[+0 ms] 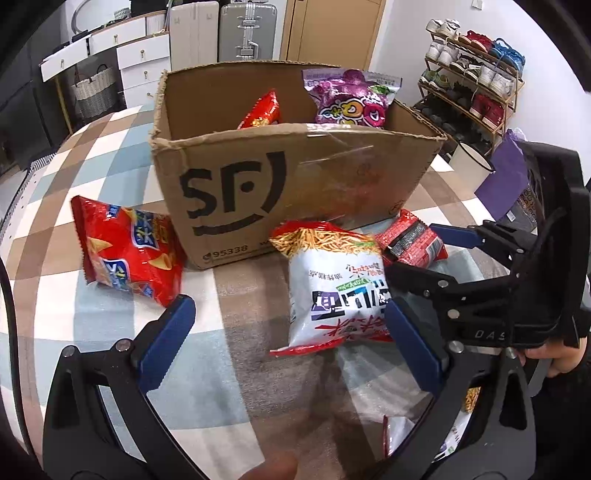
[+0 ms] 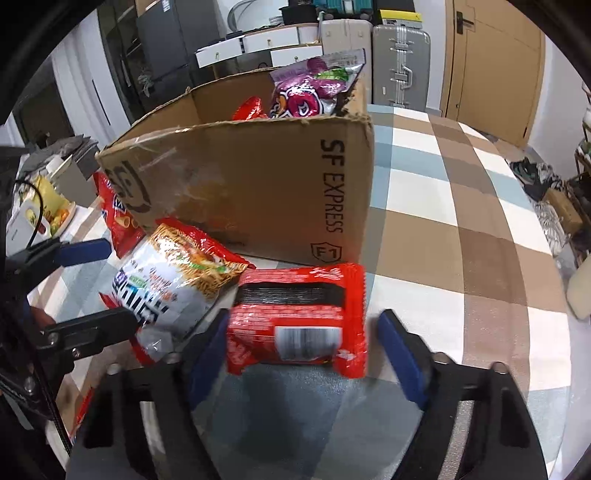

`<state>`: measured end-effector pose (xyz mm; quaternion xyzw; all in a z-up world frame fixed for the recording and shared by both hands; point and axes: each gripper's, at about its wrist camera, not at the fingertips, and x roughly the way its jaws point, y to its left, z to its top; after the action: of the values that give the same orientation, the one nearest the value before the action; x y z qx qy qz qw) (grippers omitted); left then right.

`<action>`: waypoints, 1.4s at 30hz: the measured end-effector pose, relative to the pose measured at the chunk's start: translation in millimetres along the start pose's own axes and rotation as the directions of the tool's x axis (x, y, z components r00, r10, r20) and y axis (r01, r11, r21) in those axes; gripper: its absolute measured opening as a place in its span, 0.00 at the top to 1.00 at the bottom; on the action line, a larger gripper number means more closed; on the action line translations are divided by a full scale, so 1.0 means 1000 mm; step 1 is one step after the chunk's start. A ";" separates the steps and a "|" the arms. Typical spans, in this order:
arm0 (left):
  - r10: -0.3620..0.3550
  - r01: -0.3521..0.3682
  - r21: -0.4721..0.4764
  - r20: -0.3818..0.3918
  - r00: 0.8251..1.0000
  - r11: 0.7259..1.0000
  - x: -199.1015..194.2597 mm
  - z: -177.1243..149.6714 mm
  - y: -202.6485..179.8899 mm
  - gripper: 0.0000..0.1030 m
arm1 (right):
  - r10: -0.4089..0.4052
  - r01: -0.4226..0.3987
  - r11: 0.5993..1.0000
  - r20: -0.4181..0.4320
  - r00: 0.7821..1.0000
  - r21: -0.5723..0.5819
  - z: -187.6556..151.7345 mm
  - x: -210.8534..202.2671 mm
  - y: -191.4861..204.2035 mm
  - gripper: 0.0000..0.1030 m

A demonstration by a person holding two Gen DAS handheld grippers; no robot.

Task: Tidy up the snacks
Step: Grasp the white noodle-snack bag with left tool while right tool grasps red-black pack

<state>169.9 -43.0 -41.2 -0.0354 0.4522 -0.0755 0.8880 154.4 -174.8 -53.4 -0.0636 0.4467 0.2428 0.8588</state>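
An open cardboard box (image 1: 295, 177) (image 2: 258, 184) stands on the checked tablecloth with a purple snack bag (image 1: 351, 96) and a red one (image 1: 262, 110) in it. In front lie a white noodle-snack bag (image 1: 332, 288) (image 2: 166, 288) and a red packet (image 1: 413, 240) (image 2: 295, 321). My left gripper (image 1: 291, 332) (image 2: 99, 288) is open around the white bag, which lies against its right finger. My right gripper (image 2: 303, 350) (image 1: 436, 258) straddles the red packet: the left pad touches it and a narrow gap shows at the right pad. A red cone-snack bag (image 1: 125, 247) lies left of the box.
Another snack bag (image 1: 406, 432) lies partly under my left gripper. A purple paper bag (image 1: 506, 177) and a shoe rack (image 1: 476, 74) stand to the right, with suitcases (image 1: 243, 29) and white drawers (image 1: 140, 55) behind. Bare checked cloth (image 2: 461, 221) stretches right of the box.
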 end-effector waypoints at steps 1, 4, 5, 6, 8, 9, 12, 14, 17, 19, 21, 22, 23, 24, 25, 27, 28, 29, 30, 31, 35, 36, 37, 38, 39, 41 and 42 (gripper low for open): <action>-0.001 0.001 0.003 -0.003 1.000 1.000 0.002 0.001 -0.002 0.01 | 0.001 -0.001 1.000 0.002 1.000 -0.004 0.000 0.000 0.000 0.35; -0.001 0.001 0.014 -0.003 1.000 1.000 0.003 0.002 -0.006 0.01 | 0.015 -0.015 1.000 0.004 1.000 -0.004 -0.002 -0.003 -0.002 0.42; -0.004 0.004 0.015 -0.003 1.000 1.000 0.003 0.003 -0.007 0.01 | 0.018 -0.018 1.000 0.008 1.000 -0.011 -0.002 -0.004 -0.002 0.44; -0.007 0.007 0.018 -0.007 1.000 1.000 0.004 0.003 -0.008 0.01 | 0.013 -0.013 1.000 0.014 1.000 -0.014 -0.005 -0.008 0.000 0.44; -0.007 0.007 0.024 -0.009 1.000 1.000 0.005 0.003 -0.010 0.01 | 0.000 0.000 1.000 0.016 1.000 -0.013 -0.007 -0.010 -0.001 0.44; -0.005 0.005 0.028 -0.010 1.000 1.000 0.006 0.003 -0.010 0.01 | 0.001 -0.001 1.000 0.018 1.000 -0.011 -0.009 -0.011 -0.001 0.44; 0.004 -0.004 0.028 -0.014 1.000 1.000 0.012 0.007 -0.011 0.01 | 0.004 -0.004 1.000 0.020 1.000 -0.014 -0.014 -0.015 0.000 0.44; 0.001 -0.001 0.025 -0.016 1.000 1.000 0.016 0.009 -0.012 0.01 | 0.001 0.000 1.000 0.022 1.000 -0.012 -0.016 -0.017 -0.002 0.44; 0.000 0.001 0.027 -0.025 1.000 1.000 0.023 0.010 -0.012 0.01 | -0.001 0.001 1.000 0.027 1.000 0.000 -0.017 -0.020 -0.005 0.44; -0.018 0.019 0.026 -0.032 0.999 0.999 0.028 0.010 -0.012 0.10 | -0.004 0.004 1.000 0.032 0.999 0.004 -0.018 -0.023 -0.006 0.44; -0.061 0.062 0.019 -0.051 0.997 0.998 0.033 0.008 -0.013 0.21 | -0.005 0.004 1.000 0.040 0.999 0.014 -0.019 -0.027 -0.008 0.44; -0.078 0.079 0.015 -0.055 0.995 0.997 0.034 0.009 -0.014 0.27 | -0.006 0.005 1.000 0.044 0.999 0.019 -0.019 -0.029 -0.009 0.44; -0.093 0.094 0.013 -0.054 0.994 0.996 0.034 0.010 -0.014 0.31 | -0.005 0.004 1.000 0.048 0.999 0.021 -0.019 -0.030 -0.008 0.44; -0.104 0.105 0.014 -0.049 0.993 0.994 0.034 0.010 -0.014 0.42 | -0.004 0.003 1.000 0.051 0.999 0.022 -0.020 -0.032 -0.008 0.44; -0.121 0.122 0.018 -0.041 0.992 0.992 0.033 0.009 -0.015 0.47 | -0.005 0.004 1.000 0.056 0.998 0.021 -0.020 -0.034 -0.008 0.44; -0.118 0.119 0.048 -0.031 0.993 0.992 0.031 0.008 -0.018 0.51 | -0.006 0.005 1.000 0.063 0.998 0.016 -0.020 -0.038 -0.006 0.44; -0.112 0.113 0.060 -0.024 0.993 0.992 0.031 0.007 -0.021 0.52 | -0.008 0.007 1.000 0.069 0.998 0.015 -0.020 -0.040 -0.005 0.44; -0.115 0.116 0.063 -0.020 0.993 0.991 0.031 0.006 -0.023 0.53 | -0.007 0.006 1.000 0.071 0.997 0.013 -0.019 -0.041 -0.004 0.44; -0.123 0.123 0.059 -0.016 0.992 0.991 0.031 0.005 -0.021 0.53 | -0.005 0.004 1.000 0.074 0.997 0.011 -0.019 -0.043 -0.004 0.45; -0.127 0.127 0.055 -0.012 0.992 0.990 0.030 0.005 -0.021 0.53 | -0.006 0.006 1.000 0.078 0.997 0.009 -0.018 -0.045 -0.003 0.45; -0.138 0.137 0.056 0.017 0.990 0.989 0.018 0.004 -0.018 0.53 | -0.005 0.004 1.000 0.099 0.995 0.006 -0.017 -0.054 -0.001 0.46; -0.142 0.141 0.058 0.030 0.989 0.988 0.012 0.003 -0.016 0.53 | -0.003 0.003 1.000 0.103 0.995 0.003 -0.017 -0.055 0.000 0.46; -0.144 0.142 0.057 0.039 0.989 0.988 0.009 0.004 -0.016 0.53 | -0.004 0.004 1.000 0.110 0.994 0.000 -0.017 -0.056 0.001 0.46; -0.144 0.141 0.055 0.046 0.989 0.988 0.006 0.004 -0.015 0.53 | -0.005 0.005 1.000 0.118 0.993 -0.002 -0.016 -0.059 0.002 0.46; -0.141 0.138 0.053 0.054 0.989 0.989 0.002 0.006 -0.014 0.53 | -0.001 0.001 1.000 0.123 0.992 -0.002 -0.016 -0.060 0.003 0.46; -0.143 0.140 0.051 0.067 0.987 0.989 -0.006 0.004 -0.013 0.53 | 0.007 -0.007 1.000 0.135 0.991 -0.004 -0.016 -0.064 0.006 0.46; -0.143 0.139 0.050 0.076 0.987 0.989 -0.012 0.002 -0.011 0.53 | 0.009 -0.008 1.000 0.139 0.990 -0.006 -0.016 -0.066 0.007 0.47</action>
<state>163.7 -51.5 -29.2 -0.0504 0.4111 -0.1469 0.8983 107.6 -197.7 -9.2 -0.0469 0.3854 0.2514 0.8866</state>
